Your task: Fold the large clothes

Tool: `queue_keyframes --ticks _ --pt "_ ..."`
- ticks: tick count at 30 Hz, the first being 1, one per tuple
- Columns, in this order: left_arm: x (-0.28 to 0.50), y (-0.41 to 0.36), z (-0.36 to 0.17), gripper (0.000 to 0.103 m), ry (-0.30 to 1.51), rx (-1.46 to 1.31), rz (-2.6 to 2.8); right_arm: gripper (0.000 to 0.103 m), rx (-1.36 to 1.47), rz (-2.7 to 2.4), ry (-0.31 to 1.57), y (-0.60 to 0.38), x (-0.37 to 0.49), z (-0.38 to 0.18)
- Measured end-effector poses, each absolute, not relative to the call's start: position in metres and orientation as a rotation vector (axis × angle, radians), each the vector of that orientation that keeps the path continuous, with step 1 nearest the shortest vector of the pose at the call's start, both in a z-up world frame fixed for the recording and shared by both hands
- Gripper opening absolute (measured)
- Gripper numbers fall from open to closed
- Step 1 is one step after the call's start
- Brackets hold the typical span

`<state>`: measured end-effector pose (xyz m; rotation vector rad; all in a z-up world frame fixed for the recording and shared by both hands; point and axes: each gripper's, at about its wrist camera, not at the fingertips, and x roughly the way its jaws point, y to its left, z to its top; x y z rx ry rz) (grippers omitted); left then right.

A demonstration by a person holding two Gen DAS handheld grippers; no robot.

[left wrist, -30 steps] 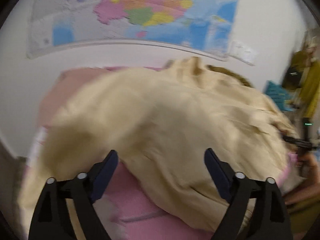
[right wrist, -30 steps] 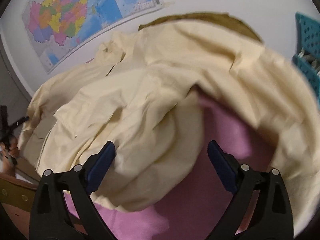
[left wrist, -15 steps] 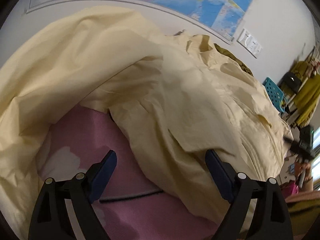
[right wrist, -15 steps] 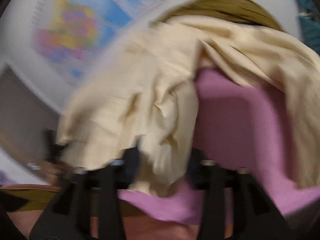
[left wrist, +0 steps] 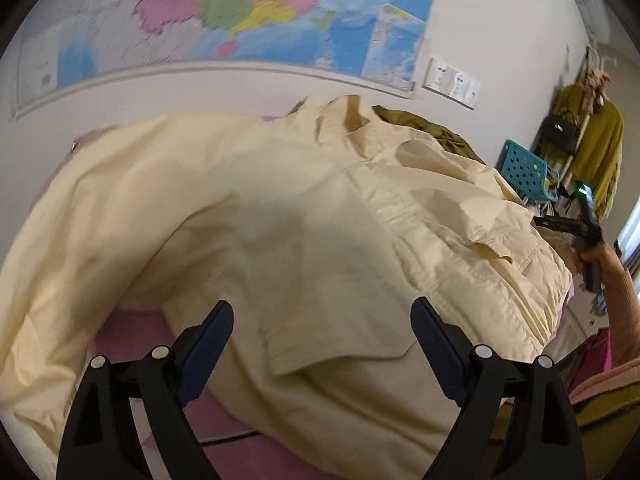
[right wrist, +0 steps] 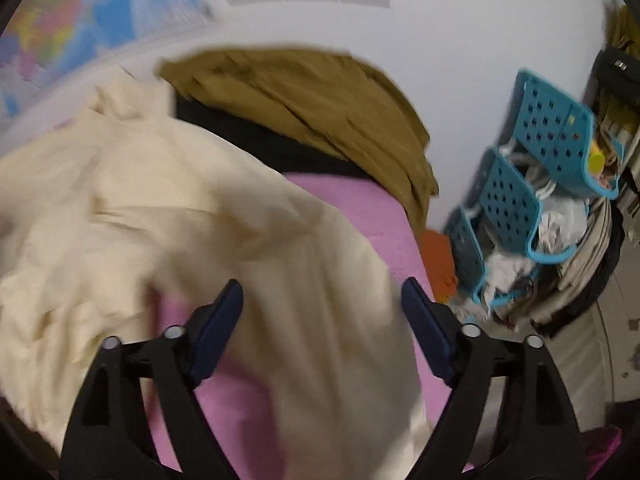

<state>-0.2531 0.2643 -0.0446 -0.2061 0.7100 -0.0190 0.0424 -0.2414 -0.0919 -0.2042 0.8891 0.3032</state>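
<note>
Left wrist view: the cream shirt (left wrist: 304, 216) lies rumpled over the pink cover (left wrist: 132, 324), no neat fold visible (most of the work looks undone). The left gripper (left wrist: 322, 340) stands wide open, holding nothing.

Right wrist view: the right gripper (right wrist: 322, 320) has just been opening; cloth lies between its jaws, unclamped.

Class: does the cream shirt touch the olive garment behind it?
Touching: the right wrist view shows the cream shirt overlapping the olive garment.
</note>
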Motion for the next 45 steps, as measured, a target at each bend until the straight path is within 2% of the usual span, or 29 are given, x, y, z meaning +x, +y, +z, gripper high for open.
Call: queue_keyframes --ticks 1,3,5,9,13,16,17,18,19,20,22,23,24,25,26,27,28,29,30,38,42,45 --pt "-0.250 0.261 -0.042 0.087 0.710 -0.192 -0.014 0.065 -0.229 0.301 0.921 -0.240 0.052 -0.099" --pt "-0.244 0.256 -0.040 0.087 0.711 -0.181 -0.015 0.009 -0.226 0.358 0.948 -0.239 0.060 -0.105" --pt "-0.236 0.254 -0.040 0.087 0.717 -0.179 -0.012 0.004 -0.162 0.364 0.909 -0.252 0.064 -0.092" --pt "-0.214 0.254 -0.042 0.087 0.729 -0.188 0.002 0.004 0.200 0.320 0.765 -0.333 0.081 -0.049" --pt "-0.187 0.252 -0.049 0.087 0.749 -0.207 -0.007 0.005 0.120 0.213 0.890 -0.335 0.106 -0.083" --pt "-0.166 0.240 -0.053 0.087 0.778 -0.184 -0.022 0.026 0.140 0.231 0.967 -0.329 0.109 -0.107" --pt "-0.160 0.233 -0.053 0.087 0.783 -0.159 -0.030 0.049 0.148 0.253 0.951 -0.330 0.104 -0.104" --pt "-0.155 0.227 -0.052 0.087 0.786 -0.137 -0.033 0.065 0.154 0.272 0.928 -0.329 0.095 -0.100" --pt "-0.153 0.222 -0.051 0.087 0.786 -0.120 -0.037 0.070 0.150 0.284 0.890 -0.332 0.086 -0.093" --pt "-0.151 0.216 -0.050 0.087 0.785 -0.100 -0.045 0.079 0.130 0.266 0.863 -0.336 0.076 -0.088" --pt "-0.148 0.206 -0.045 0.087 0.774 -0.062 -0.073 0.086 0.093 0.262 0.832 -0.344 0.061 -0.081" --pt "-0.148 0.202 -0.043 0.088 0.766 -0.043 -0.087 0.093 0.088 0.275 0.836 -0.348 0.056 -0.082" --pt "-0.147 0.198 -0.042 0.088 0.763 -0.032 -0.092 0.094 0.077 0.291 0.864 -0.355 0.052 -0.089" --pt "-0.145 0.195 -0.042 0.088 0.761 -0.024 -0.099 0.094 0.062 0.286 0.890 -0.359 0.049 -0.097" --pt "-0.144 0.193 -0.042 0.089 0.761 -0.022 -0.108 0.089 0.039 0.273 0.927 -0.363 0.048 -0.107" --pt "-0.142 0.192 -0.042 0.089 0.763 -0.023 -0.116 0.057 0.034 0.266 0.940 -0.366 0.047 -0.113" --pt "-0.139 0.191 -0.042 0.089 0.766 -0.022 -0.116 0.038 0.054 0.269 0.960 -0.371 0.046 -0.117" --pt "-0.136 0.189 -0.042 0.089 0.771 -0.022 -0.114 0.027 0.087 0.283 0.964 -0.375 0.044 -0.115" --pt "-0.134 0.189 -0.042 0.089 0.774 -0.024 -0.116 0.023 0.101 0.299 0.950 -0.375 0.041 -0.110" --pt "-0.123 0.190 -0.027 0.089 0.726 -0.043 -0.175 0.020 -0.014 0.668 0.769 -0.308 -0.019 0.036" --pt "-0.116 0.194 -0.017 0.089 0.692 -0.063 -0.207 0.020 -0.101 0.961 0.697 -0.227 -0.054 0.101" --pt "-0.115 0.201 -0.008 0.089 0.659 -0.095 -0.245 0.020 -0.157 1.135 0.667 -0.156 -0.073 0.129"
